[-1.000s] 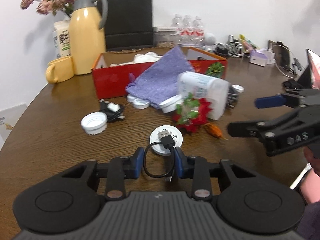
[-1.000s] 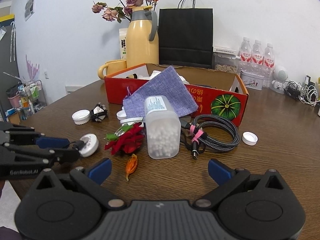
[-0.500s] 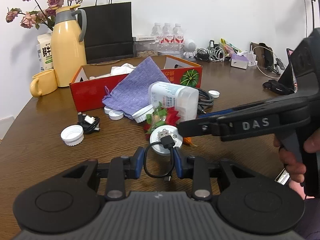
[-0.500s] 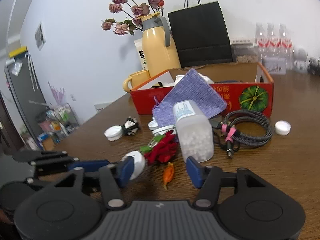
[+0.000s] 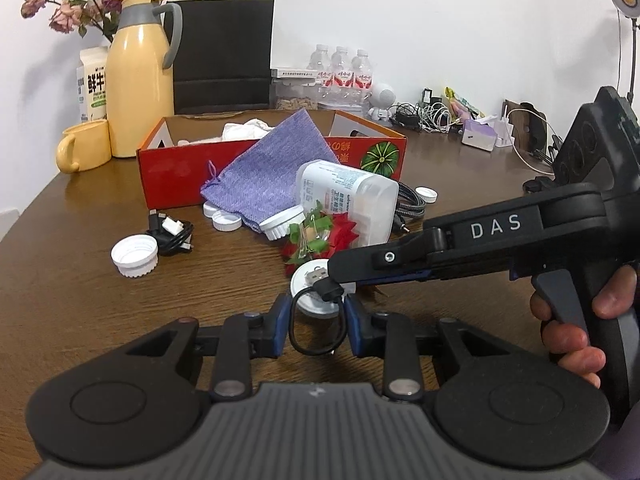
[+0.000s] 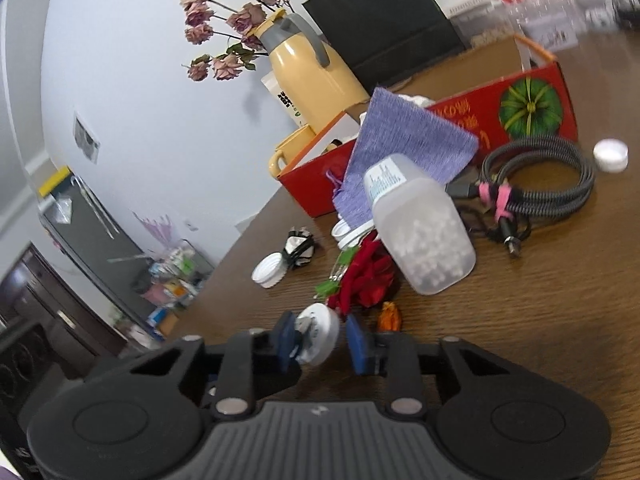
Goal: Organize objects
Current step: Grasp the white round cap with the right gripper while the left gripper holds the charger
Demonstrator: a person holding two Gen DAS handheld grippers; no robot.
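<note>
My left gripper (image 5: 316,320) is shut on a short black USB cable (image 5: 318,316), looped between its blue pads just above the wooden table. A white round disc (image 5: 310,286) lies on the table under the cable's plug. My right gripper (image 6: 320,340) has come in from the right, tilted, with its pads either side of the disc (image 6: 318,332) and the plug; whether they touch it is unclear. In the left wrist view the right gripper (image 5: 340,270) reaches across over the plug.
A red cardboard box (image 5: 172,172) stands behind, with a purple cloth pouch (image 5: 268,176) draped over its front. A clear bottle of white pellets (image 5: 348,196), a red flower (image 5: 340,232), white caps (image 5: 134,256), a braided cable coil (image 6: 540,184), a yellow jug (image 5: 138,96) and a mug (image 5: 84,150) stand around.
My right gripper swung in from the right, tilted, narrowed its jaws and now brackets the disc and plug. My left gripper kept hold of the black cable and lifted slightly.
</note>
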